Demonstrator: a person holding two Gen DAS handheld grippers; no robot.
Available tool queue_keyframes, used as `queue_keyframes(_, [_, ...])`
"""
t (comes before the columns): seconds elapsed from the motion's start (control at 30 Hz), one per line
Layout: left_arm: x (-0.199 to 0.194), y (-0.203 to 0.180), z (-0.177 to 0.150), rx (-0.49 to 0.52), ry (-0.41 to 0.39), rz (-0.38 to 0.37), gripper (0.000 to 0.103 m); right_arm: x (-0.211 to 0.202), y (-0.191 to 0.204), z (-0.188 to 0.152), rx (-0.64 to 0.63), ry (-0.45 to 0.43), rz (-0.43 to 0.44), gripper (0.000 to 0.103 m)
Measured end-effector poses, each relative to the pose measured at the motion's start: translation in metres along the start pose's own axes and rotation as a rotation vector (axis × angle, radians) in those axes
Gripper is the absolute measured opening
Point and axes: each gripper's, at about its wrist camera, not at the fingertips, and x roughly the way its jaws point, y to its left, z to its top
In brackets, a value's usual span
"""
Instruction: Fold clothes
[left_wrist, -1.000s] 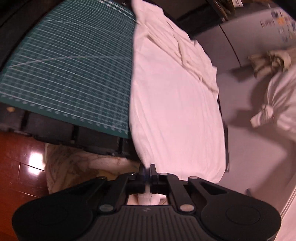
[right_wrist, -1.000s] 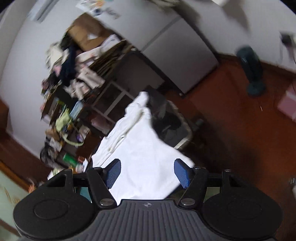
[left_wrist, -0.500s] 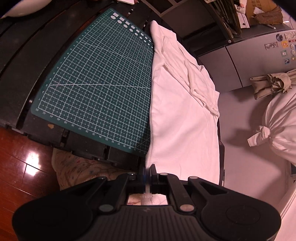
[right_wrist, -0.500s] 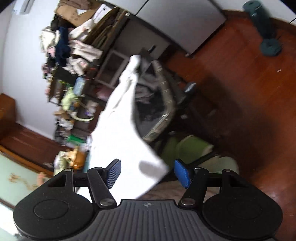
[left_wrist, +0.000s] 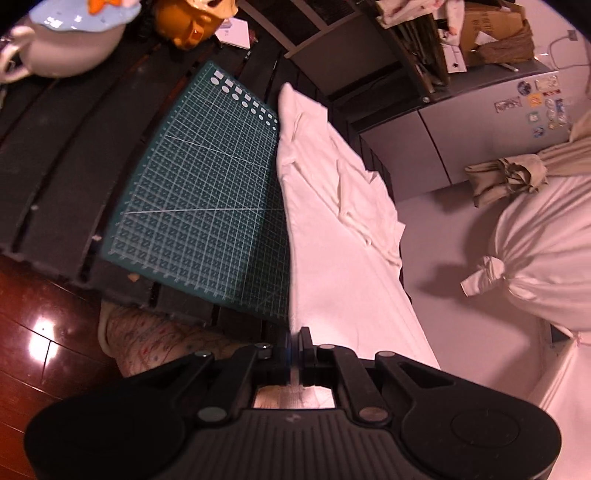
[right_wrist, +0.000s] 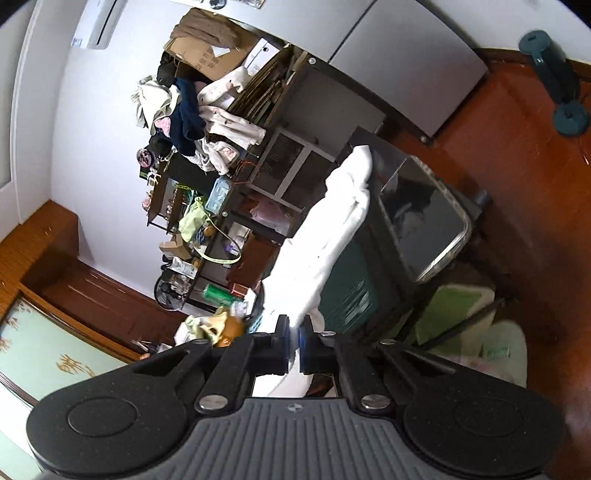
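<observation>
A white shirt (left_wrist: 332, 229) lies stretched along the right side of a green cutting mat (left_wrist: 207, 206) on a dark slatted table (left_wrist: 62, 147). My left gripper (left_wrist: 294, 339) is shut on the shirt's near edge. In the right wrist view the same white shirt (right_wrist: 328, 229) runs from the table's far end to my right gripper (right_wrist: 294, 338), which is shut on its near edge. The sleeves and collar lie crumpled toward the far end.
A white teapot (left_wrist: 62, 40) and an orange pot (left_wrist: 188, 18) stand at the table's far left. A tied white cloth bundle (left_wrist: 535, 251) hangs to the right. Cluttered shelves (right_wrist: 207, 147), a grey fridge (right_wrist: 388, 48) and a floor cushion (left_wrist: 147, 343) surround the table.
My right gripper, open before, has closed on the shirt's edge. My left gripper has pulled back while still holding the shirt, showing more of the table.
</observation>
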Motion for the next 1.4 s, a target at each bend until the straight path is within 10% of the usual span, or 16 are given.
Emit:
queue_keyframes(0.2, [-0.008, 0.041, -0.034, -0.059, 0.024, 0.07, 0.002, -0.025, -0.018, -0.037, 0.061, 0.049, -0.133, 0.007])
queue_keyframes(0.33, [-0.025, 0.049, -0.041, -0.029, -0.05, 0.172, 0.002, -0.044, -0.004, -0.041, -0.123, 0.036, -0.386, 0.027])
queue_keyframes(0.47, [-0.016, -0.018, -0.02, 0.253, -0.221, 0.264, 0.022, -0.013, 0.061, -0.024, -0.693, -0.061, -0.588, 0.036])
queue_keyframes(0.53, [0.006, -0.051, -0.008, 0.358, -0.277, 0.212, 0.046, 0.04, 0.095, -0.014, -1.06, -0.062, -0.622, 0.036])
queue_keyframes(0.63, [0.09, -0.113, 0.027, 0.49, -0.297, 0.001, 0.046, 0.114, 0.105, -0.003, -1.274, -0.018, -0.666, 0.032])
queue_keyframes(0.73, [0.161, -0.137, 0.055, 0.469, -0.265, -0.079, 0.044, 0.19, 0.089, 0.016, -1.302, 0.057, -0.667, 0.014])
queue_keyframes(0.9, [0.27, -0.167, 0.102, 0.413, -0.2, -0.094, 0.04, 0.259, 0.059, 0.023, -1.371, 0.122, -0.746, 0.014])
queue_keyframes(1.13, [0.314, -0.157, 0.116, 0.404, -0.147, -0.073, 0.039, 0.292, 0.048, 0.015, -1.505, 0.211, -0.751, 0.012])
queue_keyframes(1.27, [0.323, -0.147, 0.11, 0.453, -0.159, 0.015, 0.0, 0.285, 0.043, 0.021, -1.508, 0.184, -0.816, 0.006])
queue_keyframes(1.4, [0.322, -0.136, 0.111, 0.442, -0.17, 0.018, 0.0, 0.276, 0.044, 0.016, -1.56, 0.158, -0.841, 0.006])
